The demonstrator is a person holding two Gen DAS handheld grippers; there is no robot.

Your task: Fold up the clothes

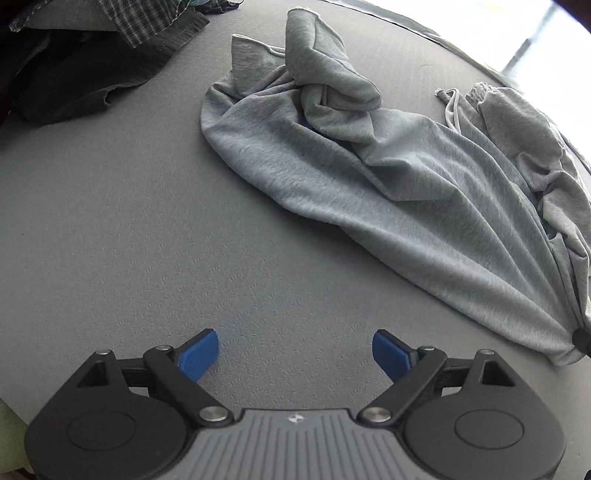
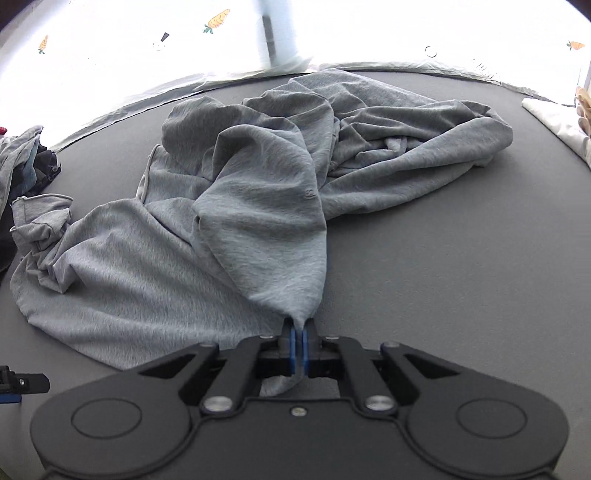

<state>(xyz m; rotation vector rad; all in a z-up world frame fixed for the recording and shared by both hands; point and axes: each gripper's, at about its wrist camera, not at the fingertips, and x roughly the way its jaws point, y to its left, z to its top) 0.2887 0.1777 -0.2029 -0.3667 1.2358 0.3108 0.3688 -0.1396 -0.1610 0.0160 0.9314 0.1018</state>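
Grey mat [image 1: 129,240] across the whole work surface, faintly patterned, bare in the near left of the left wrist view.

Grey garment [image 2: 258,206] crumpled over the middle of the mat, bunched and folded on itself, one part trailing far right, another spreading near left; thin cord [image 1: 452,107] lying along its far edge. In the left wrist view, same garment [image 1: 369,177] stretching from centre to the right edge, narrowing to a pinched corner at the right.

Pile of dark clothes [image 1: 74,70] at the far left, checked cloth [image 1: 144,22] on top, well apart from the garment. White cloth [image 2: 554,118] at the far right edge of the mat. Pale sheet with carrot prints [image 2: 216,20] beyond the mat, washed out by light.

Right gripper [image 2: 298,334] pressed together, blue pads clamped on a near corner of the garment, fabric pulled into a peak at the pinch, a tail hanging behind the pads.

Left gripper [image 1: 295,349] spread wide above bare mat, nothing between the blue fingers [image 1: 199,352], garment up and to the right, not touching.
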